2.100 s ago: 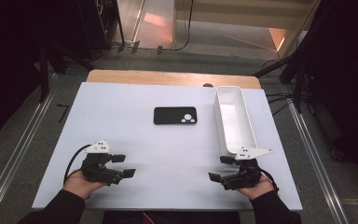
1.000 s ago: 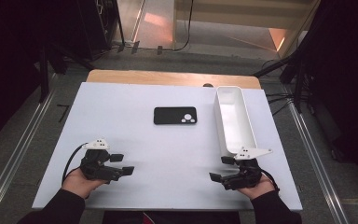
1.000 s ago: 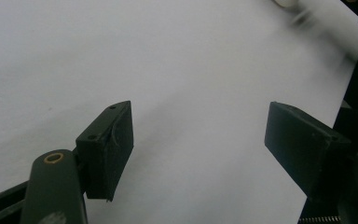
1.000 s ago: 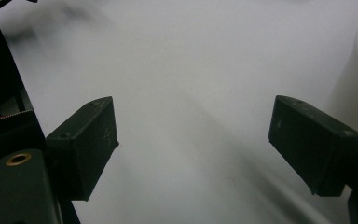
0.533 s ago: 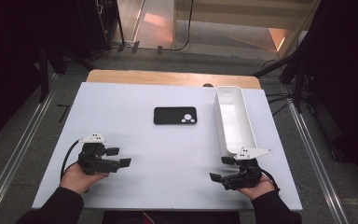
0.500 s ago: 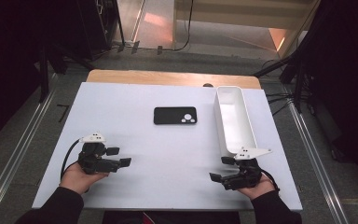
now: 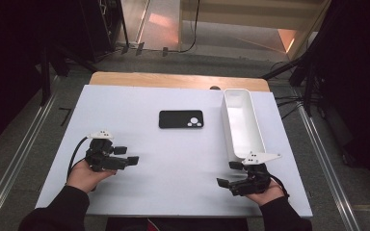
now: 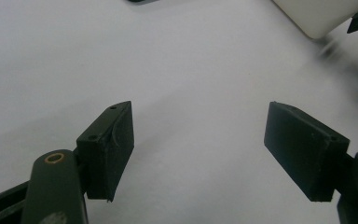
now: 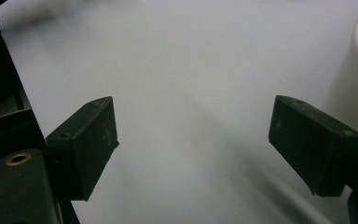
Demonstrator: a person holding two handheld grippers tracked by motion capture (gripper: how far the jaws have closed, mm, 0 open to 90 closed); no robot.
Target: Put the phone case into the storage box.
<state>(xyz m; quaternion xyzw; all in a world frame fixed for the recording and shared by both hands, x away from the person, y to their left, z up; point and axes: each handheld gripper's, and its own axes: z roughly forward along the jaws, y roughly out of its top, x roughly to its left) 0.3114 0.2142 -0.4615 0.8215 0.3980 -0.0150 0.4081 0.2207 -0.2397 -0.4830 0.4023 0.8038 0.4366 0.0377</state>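
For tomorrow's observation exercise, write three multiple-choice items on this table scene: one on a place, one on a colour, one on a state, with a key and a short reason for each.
1. Where does the phone lie relative to the white bin?
A. inside it
B. on the table beside it, toward the left gripper's side
C. under it

2. What colour is the phone?
A. black
B. red
C. white

3. How do the jaws of the left gripper stand?
A. shut on the phone
B. shut on nothing
C. open with nothing between them

Key: 1 B, the high view shows the phone flat on the white table, apart from the bin. 2 A, its back is black with pale camera rings. 3 C, the left gripper view shows bare table between the spread pads.
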